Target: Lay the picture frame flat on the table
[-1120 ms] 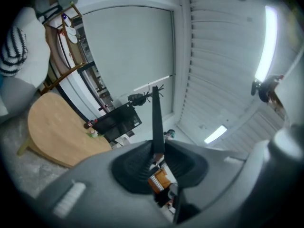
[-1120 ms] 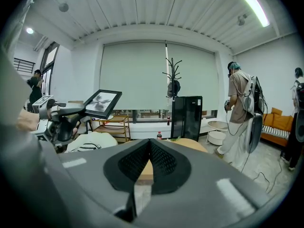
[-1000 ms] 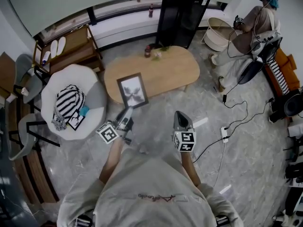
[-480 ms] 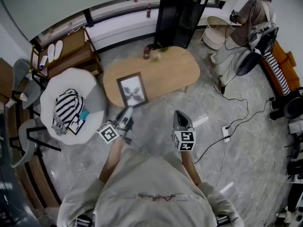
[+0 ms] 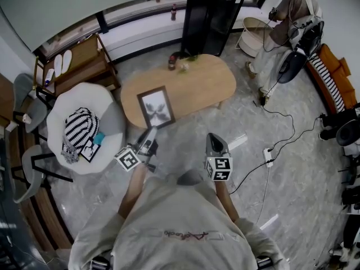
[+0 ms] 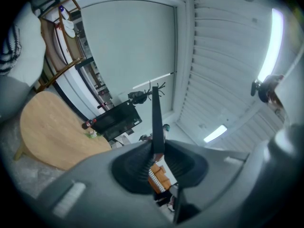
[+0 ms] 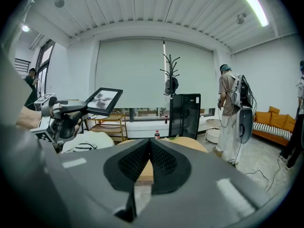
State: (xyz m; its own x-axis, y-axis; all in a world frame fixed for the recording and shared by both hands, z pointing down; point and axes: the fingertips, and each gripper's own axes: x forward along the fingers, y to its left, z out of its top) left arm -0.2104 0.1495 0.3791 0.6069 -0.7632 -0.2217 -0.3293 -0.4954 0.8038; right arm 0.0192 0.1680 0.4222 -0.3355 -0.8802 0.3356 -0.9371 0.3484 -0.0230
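Left tongs point(image 5: 148, 139) pinch the black-rimmed rectangular picture frame point(image 5: 156, 107) by its near edge. In the left gripper view the frame shows as a thin dark strip clamped btwn the two pads. The frame is off the surface, held in the air & tilted, picture side facing up toward the person. The right gripper view shows it well above the oval light-wood counter point(image 5: 197, 86). In the head view it sits at 12 o'clock of the left tongs, over the counter's near-left end. Right tongs point(image 5: 216, 142) are pressed together w/ nothing btwn them, at 3 o'clock of the left ones, over the grey marble floor point(image 5: 185, 145). A small dark bottle w/ red cap point(image 5: 172, 62) stands at the counter's far edge, approx 12 o'clock of the frame. A white round seat point(image 5: 107, 97) carrying a striped cloth lies at 9 o'clock.
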